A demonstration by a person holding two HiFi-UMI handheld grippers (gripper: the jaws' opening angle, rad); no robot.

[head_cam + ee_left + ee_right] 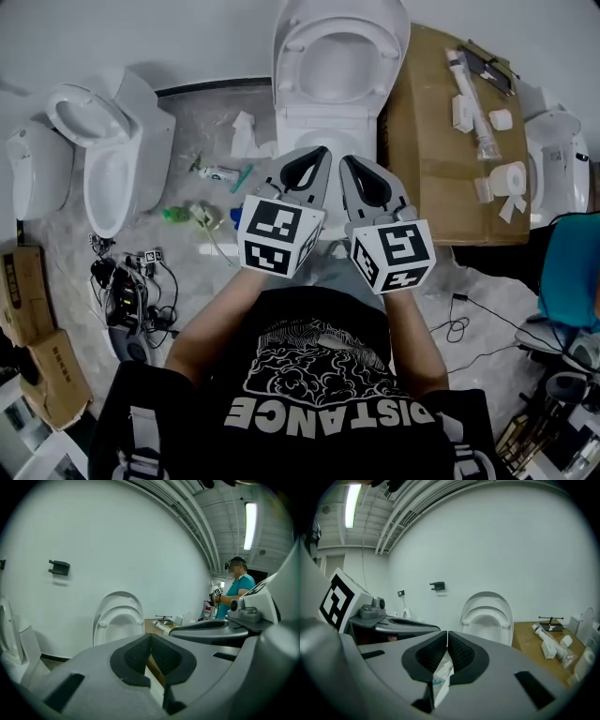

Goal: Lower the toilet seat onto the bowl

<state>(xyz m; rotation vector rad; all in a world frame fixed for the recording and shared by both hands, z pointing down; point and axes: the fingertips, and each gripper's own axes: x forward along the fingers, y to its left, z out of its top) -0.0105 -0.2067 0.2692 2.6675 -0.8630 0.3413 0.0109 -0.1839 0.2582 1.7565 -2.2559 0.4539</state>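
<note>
Currently, both grippers hang side by side in front of the toilet, well short of it. Left gripper (pixel 150 638): jaws pressed together, nothing between them. Right gripper (pixel 447 635): likewise closed and empty. Toilet seat (pixel 292 64): upright against the lid, above the bowl (pixel 323 127), untouched. I judge the seat to be a stiff, smooth plastic ring (light, but hinged, so it will swing and could slam). I would pinch its top rim with 1 gripper, or hook a closed tip over it, and ease it down.

toilet seat (pixel 292 66) ahead, cardboard box (pixel 436 164) right
</note>
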